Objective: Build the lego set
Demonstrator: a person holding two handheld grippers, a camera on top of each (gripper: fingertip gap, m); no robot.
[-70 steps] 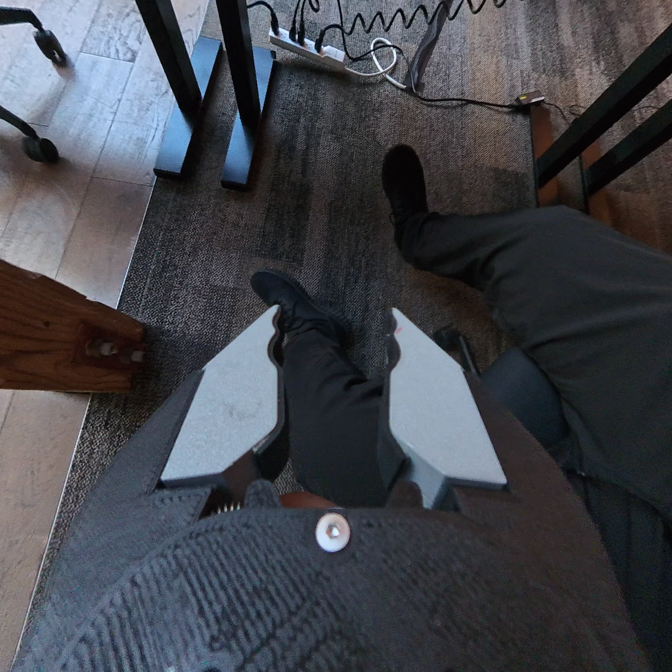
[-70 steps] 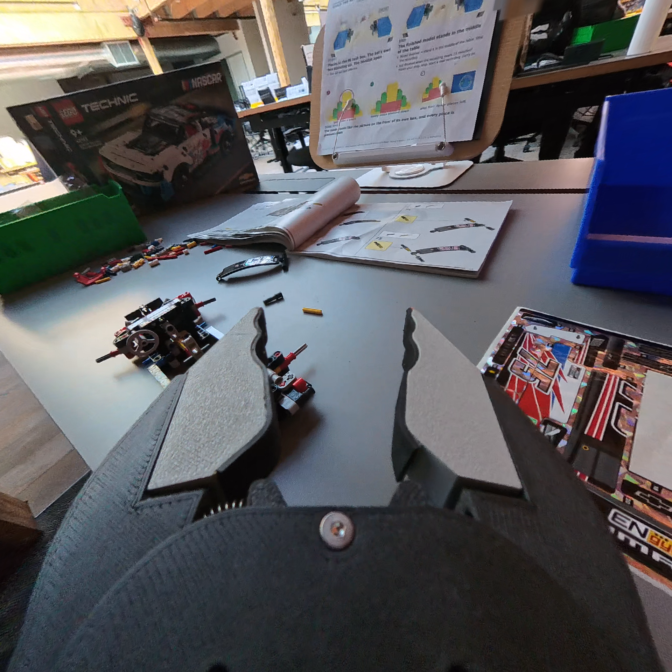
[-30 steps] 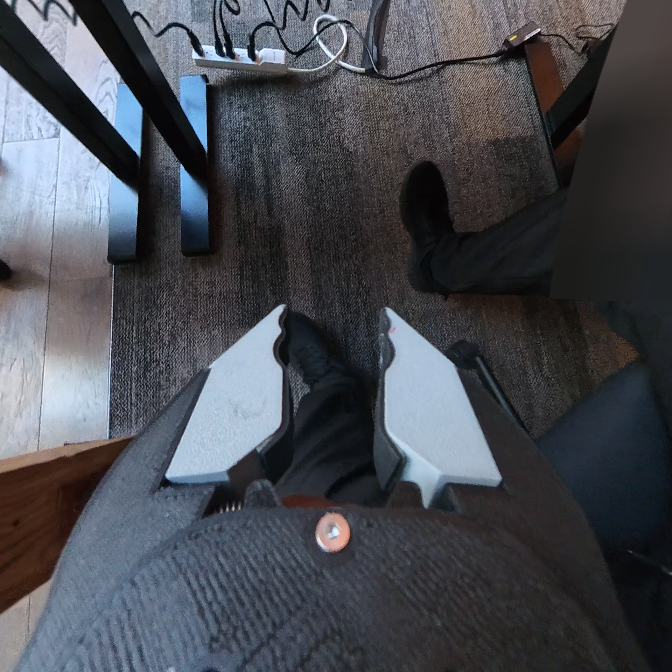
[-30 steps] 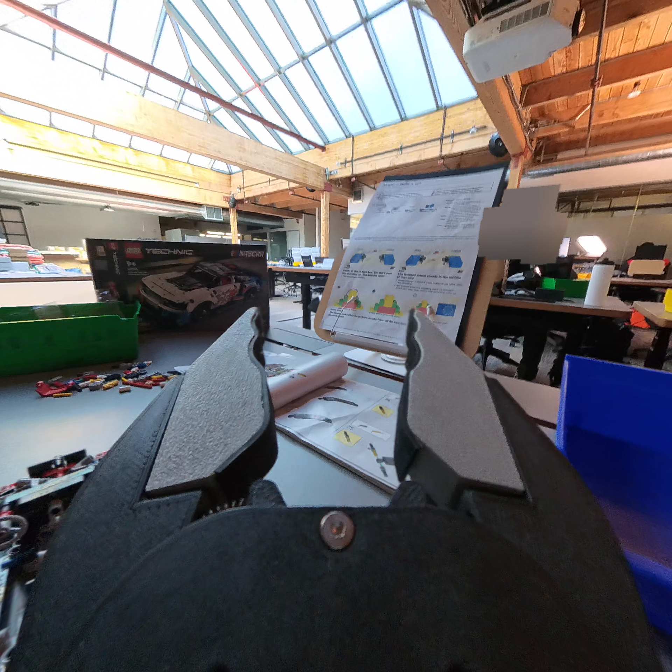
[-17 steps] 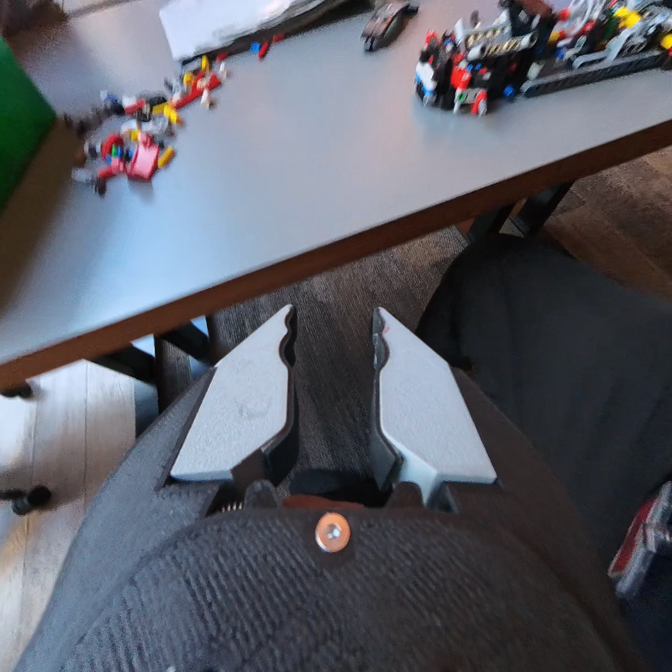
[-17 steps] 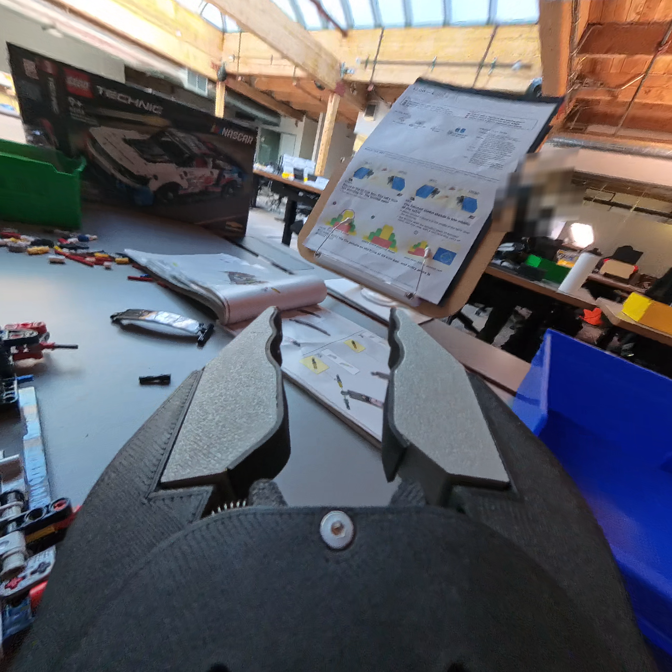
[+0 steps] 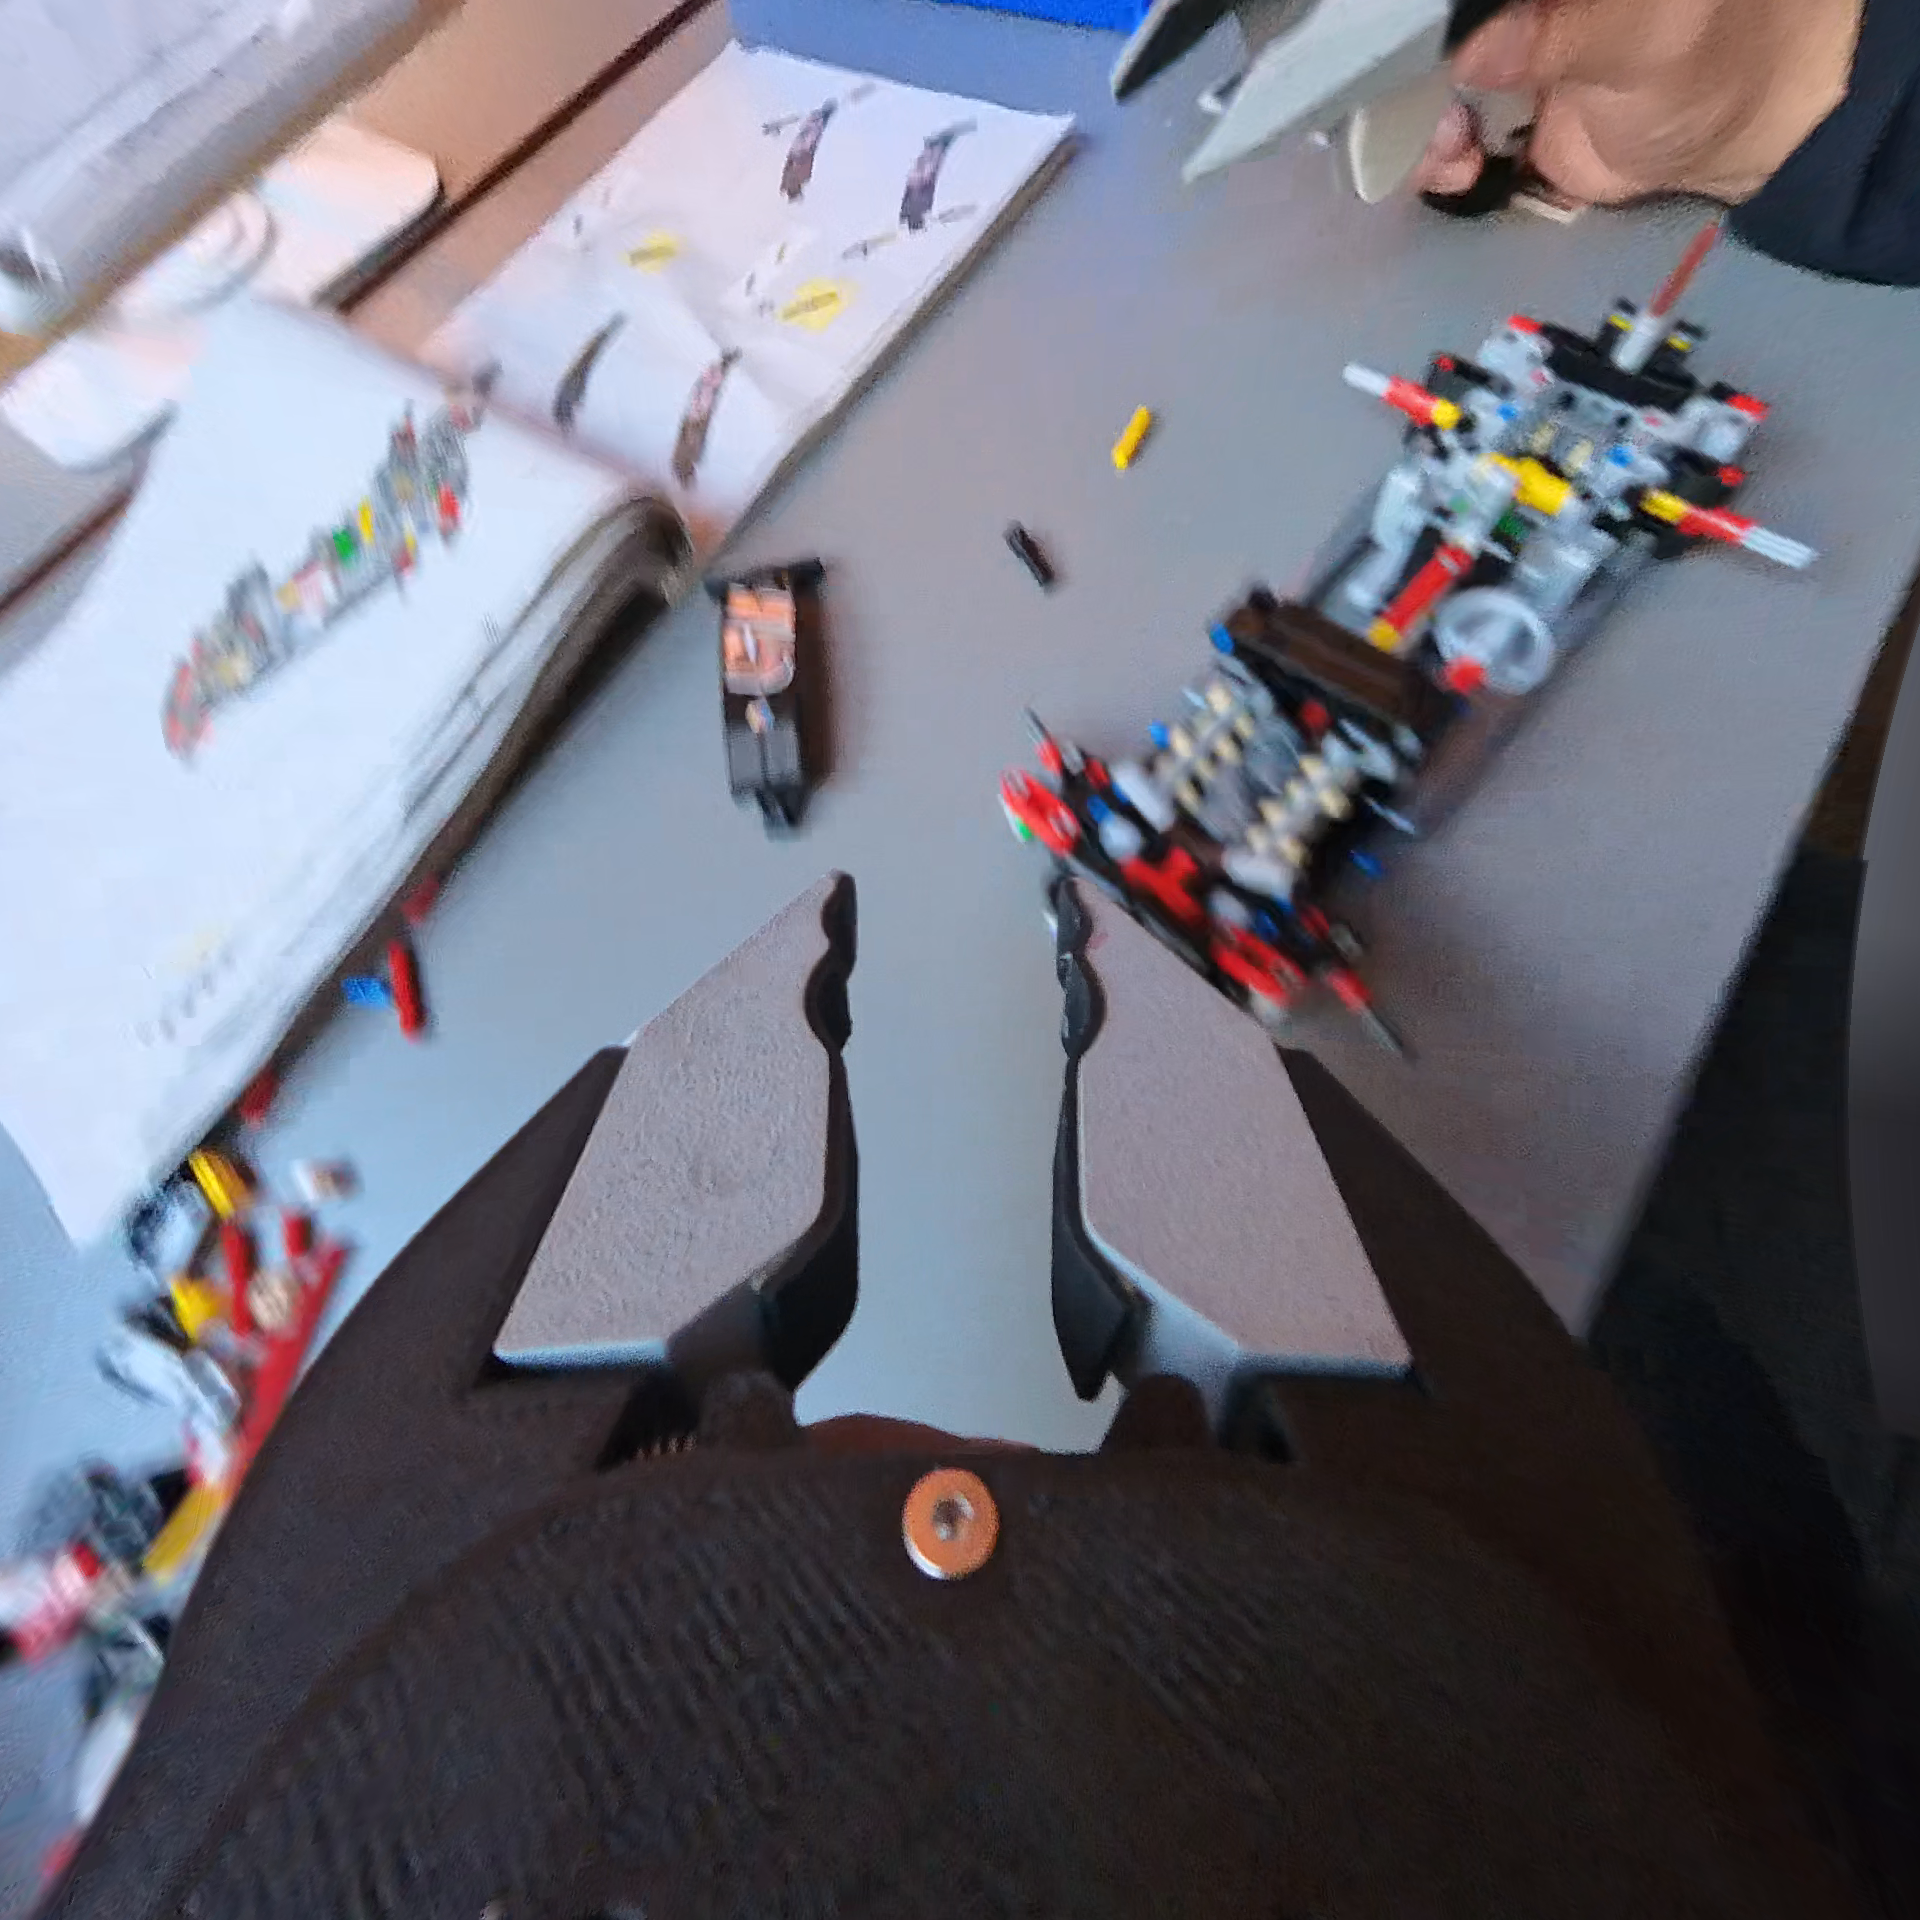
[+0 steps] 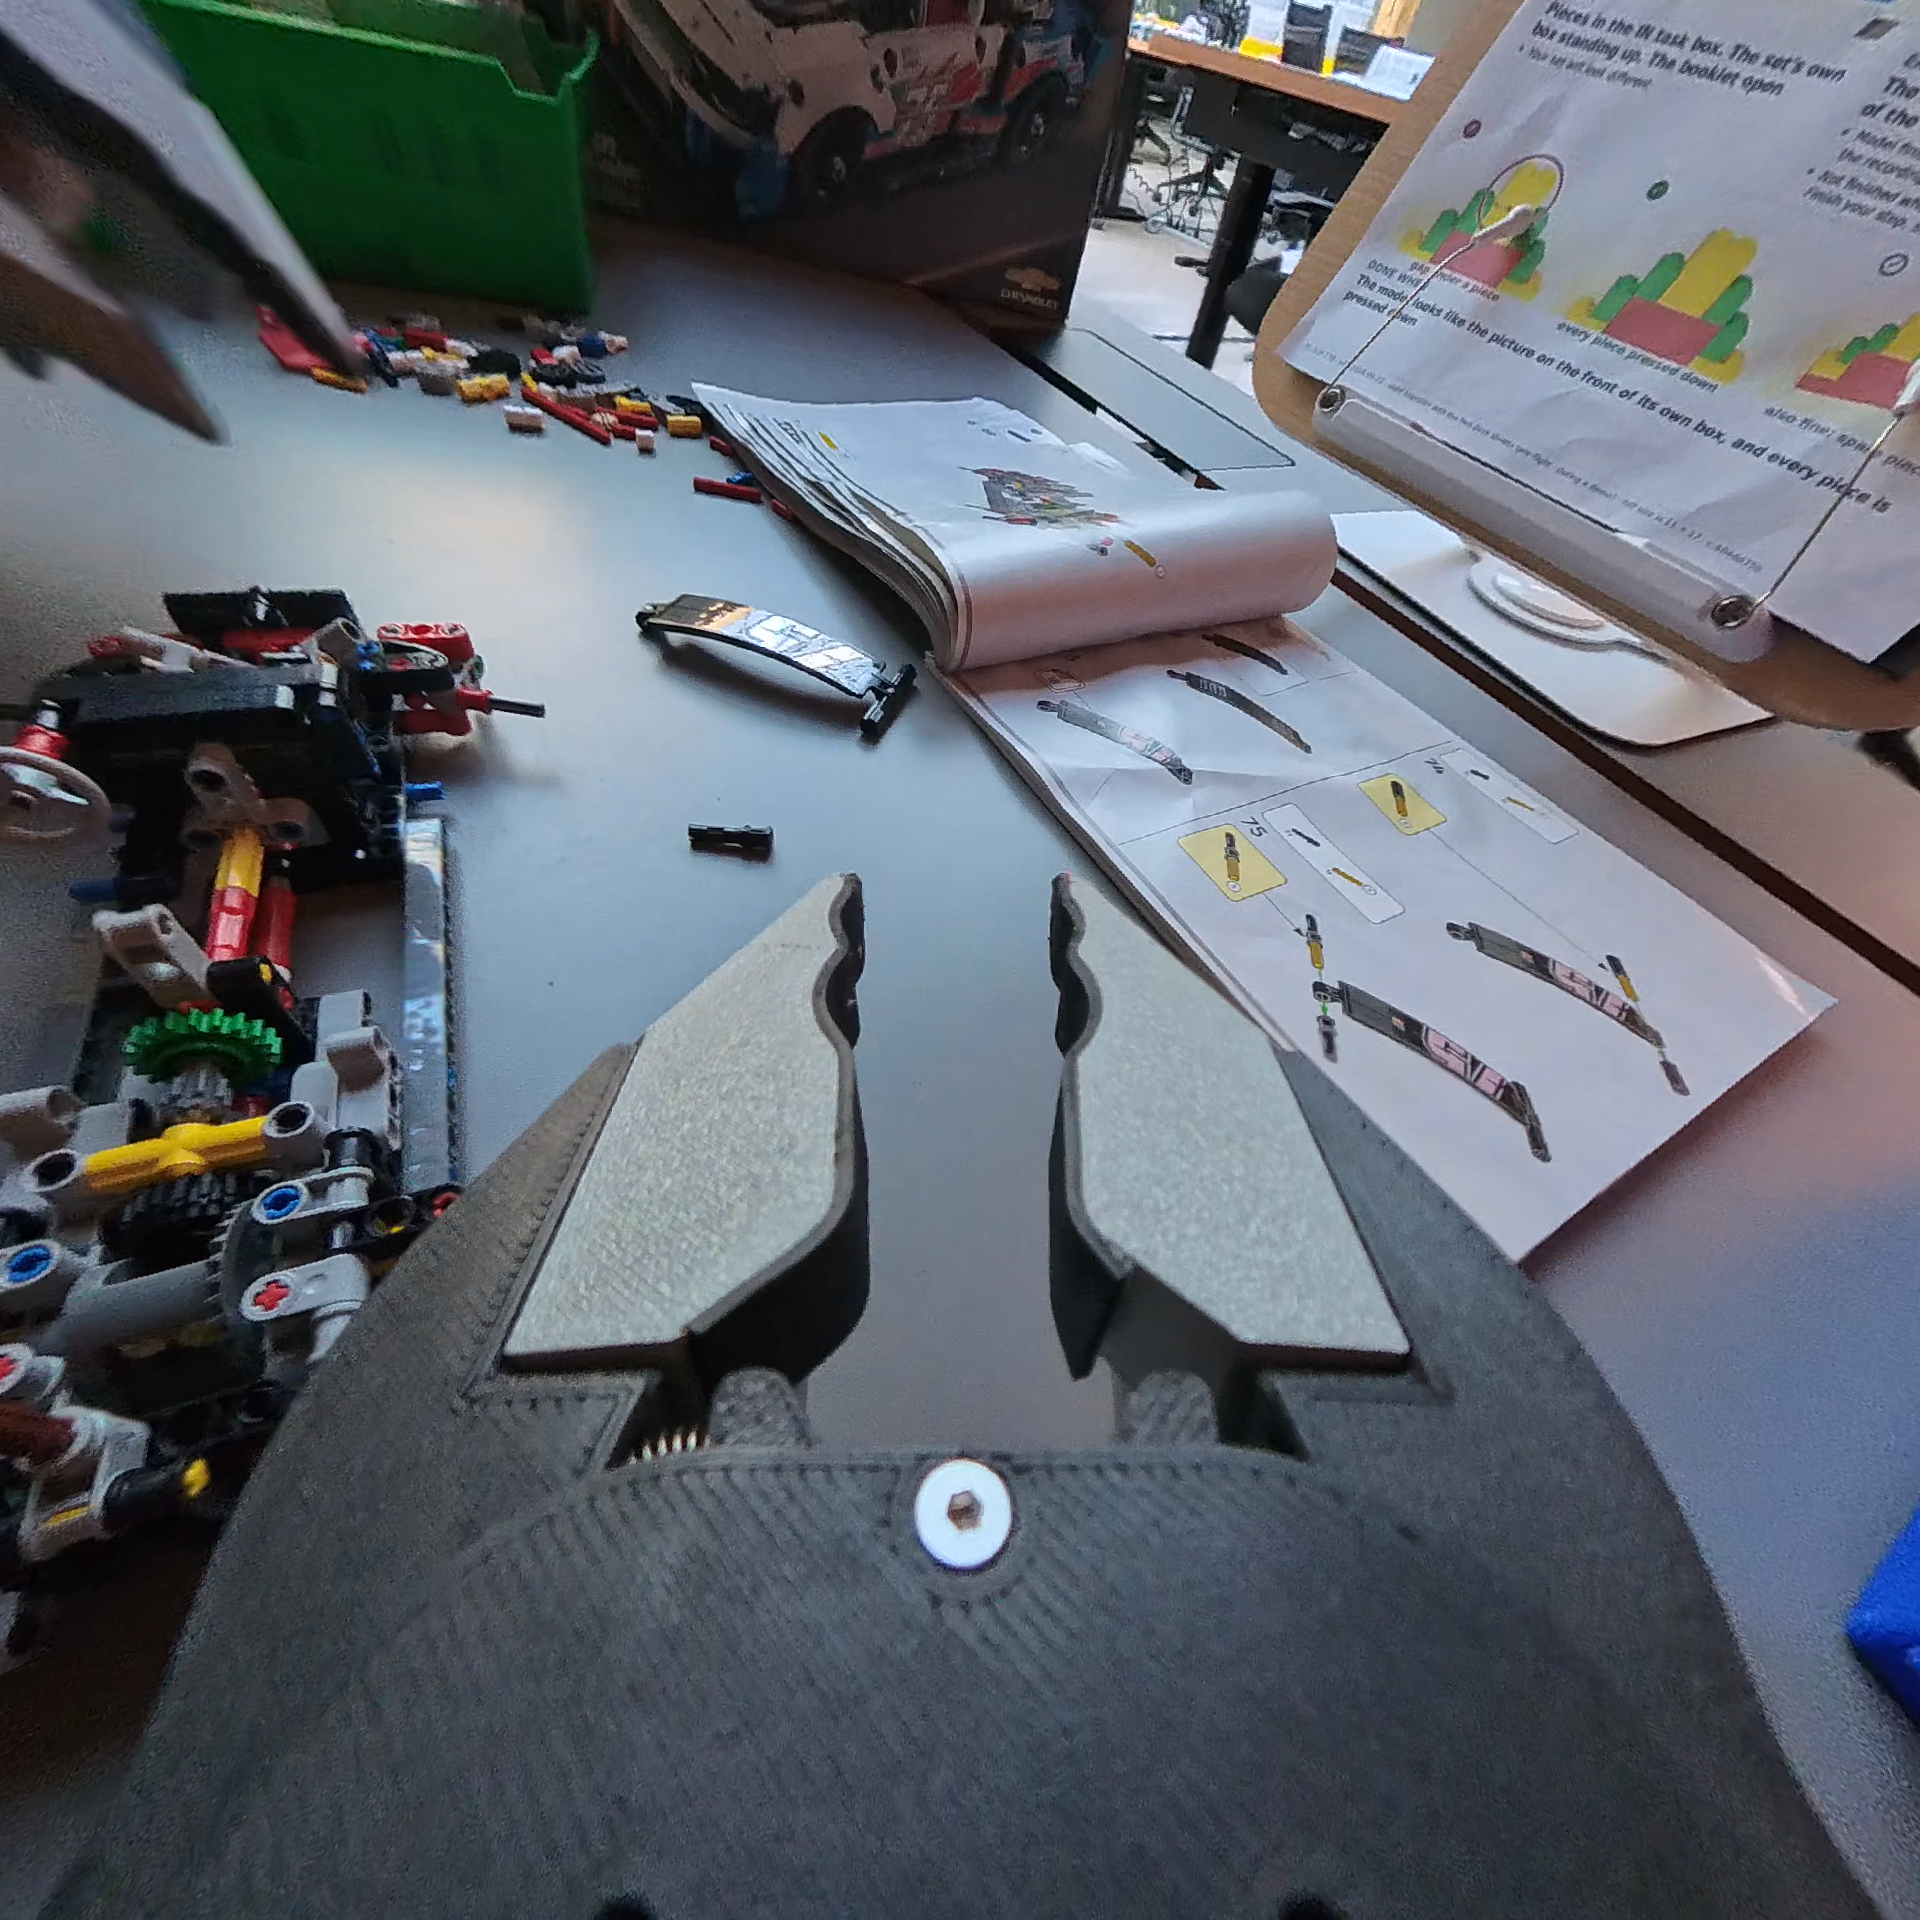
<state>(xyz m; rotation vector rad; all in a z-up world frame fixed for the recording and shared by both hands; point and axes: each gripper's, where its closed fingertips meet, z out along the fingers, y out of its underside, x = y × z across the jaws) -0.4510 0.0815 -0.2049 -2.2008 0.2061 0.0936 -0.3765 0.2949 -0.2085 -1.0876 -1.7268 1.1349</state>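
My left gripper [image 7: 954,904] is open and empty above the grey table [image 7: 935,312]; this view is blurred. A part-built brick car chassis [image 7: 1403,675] lies just right of its fingertips, and a black curved panel [image 7: 774,686] lies ahead. My right gripper [image 8: 956,904] is open and empty low over the table. A small black pin [image 8: 730,837] lies just ahead to its left, with the curved panel [image 8: 779,655] beyond. The chassis [image 8: 208,935] is on its left. The open instruction booklet [image 8: 1091,540] is on its right. The left gripper [image 8: 281,400] shows blurred at the far left.
A green bin [image 8: 384,156] and the set's box [image 8: 862,135] stand at the back. Loose small pieces [image 8: 520,374] lie before them. A clipboard stand [image 8: 1610,312] is at back right, a blue bin corner [image 8: 1886,1652] at near right. A hand [image 7: 1642,94] holds the right gripper. The gap from one gripper's tips to the other's is roughly 25 centimeters.
My left gripper swung up from pointing at the floor under the table to over the tabletop. My right gripper tilted down from the ceiling to the table, and its jaws narrowed on nothing.
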